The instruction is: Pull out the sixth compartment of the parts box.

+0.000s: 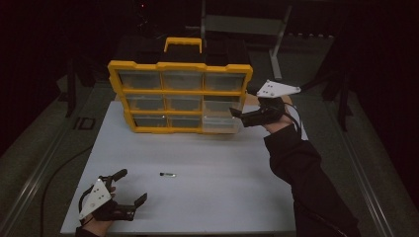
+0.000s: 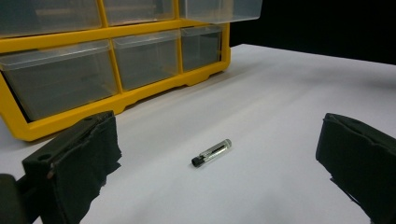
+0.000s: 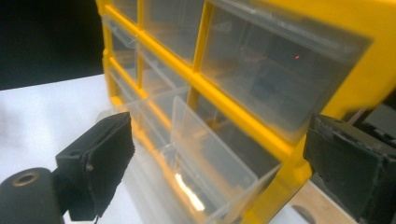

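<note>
We see a white worktop in a dark room, and at its far side a yellow drawer cabinet with nine clear drawers in three rows. The drawer in the right column of the lower rows is pulled out towards us; the rest look closed.

Our right tongs hover at the cabinet's right front corner, jaws spread wide and holding nothing, just beside the open drawer. In the right gripper view that drawer sits between the two black jaws.

Our left tongs rest low near the front left of the worktop, jaws also wide apart and empty.

A small tube with a dark cap lies flat on the bare worktop, well apart from the cabinet; it is near the left tongs, and in the left gripper view it lies ahead between the jaws.

We judge the risks so: the round tube may roll or skid away if a jaw nudges it, and the open drawer may be knocked further.
</note>
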A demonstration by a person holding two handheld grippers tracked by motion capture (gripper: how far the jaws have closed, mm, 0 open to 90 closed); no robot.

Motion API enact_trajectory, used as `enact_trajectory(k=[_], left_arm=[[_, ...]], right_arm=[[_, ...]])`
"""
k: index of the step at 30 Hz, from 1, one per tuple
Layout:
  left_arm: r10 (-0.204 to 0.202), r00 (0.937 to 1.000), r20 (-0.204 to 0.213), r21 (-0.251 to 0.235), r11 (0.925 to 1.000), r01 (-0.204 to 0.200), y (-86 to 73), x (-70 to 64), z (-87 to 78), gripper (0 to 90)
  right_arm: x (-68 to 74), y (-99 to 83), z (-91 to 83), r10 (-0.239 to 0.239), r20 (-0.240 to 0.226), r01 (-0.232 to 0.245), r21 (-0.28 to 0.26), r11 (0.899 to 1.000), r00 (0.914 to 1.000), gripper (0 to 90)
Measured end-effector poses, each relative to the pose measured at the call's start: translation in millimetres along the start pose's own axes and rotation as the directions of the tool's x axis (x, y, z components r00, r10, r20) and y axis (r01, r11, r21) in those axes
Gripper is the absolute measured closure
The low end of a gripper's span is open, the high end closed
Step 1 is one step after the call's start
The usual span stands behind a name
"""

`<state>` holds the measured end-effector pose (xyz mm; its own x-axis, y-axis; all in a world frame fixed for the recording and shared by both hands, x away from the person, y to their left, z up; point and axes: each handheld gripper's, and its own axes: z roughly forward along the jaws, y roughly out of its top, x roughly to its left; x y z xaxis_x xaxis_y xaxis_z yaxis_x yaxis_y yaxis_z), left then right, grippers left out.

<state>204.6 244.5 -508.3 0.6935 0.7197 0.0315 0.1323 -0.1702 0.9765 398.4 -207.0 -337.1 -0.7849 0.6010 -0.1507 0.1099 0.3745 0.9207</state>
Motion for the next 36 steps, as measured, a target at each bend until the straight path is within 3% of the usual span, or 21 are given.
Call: enact_trajectory(k=[9,18,31,36], left_arm=[[0.0,1.0,-0.005,-0.002,1.0,0.0,0.2,0.0,0.0,0.0],[0.001,1.0,-0.006,-0.001,1.0,-0.001,0.3,-0.2,0.0,0.0],[0.006,1.0,-0.004,0.002,1.0,-0.006,0.3,-0.4,0.5,0.0],[0.004,1.0,-0.005,0.002,1.0,-0.004,0.2,-0.2,0.6,0.1]], right_arm=[[-0.6,-26.2,-16.1,0.05,0.006,-0.05,-0.028,0.998,0.9987,8.6],[4.5,-53.7,-30.5,0.093,0.012,-0.093,-0.021,0.995,0.9956,8.6],[13.3,-86.6,-45.9,0.107,-0.022,-0.106,0.042,0.994,0.994,11.1],[17.3,-101.0,-52.8,0.13,-0.022,-0.129,0.024,0.991,0.9913,13.2]])
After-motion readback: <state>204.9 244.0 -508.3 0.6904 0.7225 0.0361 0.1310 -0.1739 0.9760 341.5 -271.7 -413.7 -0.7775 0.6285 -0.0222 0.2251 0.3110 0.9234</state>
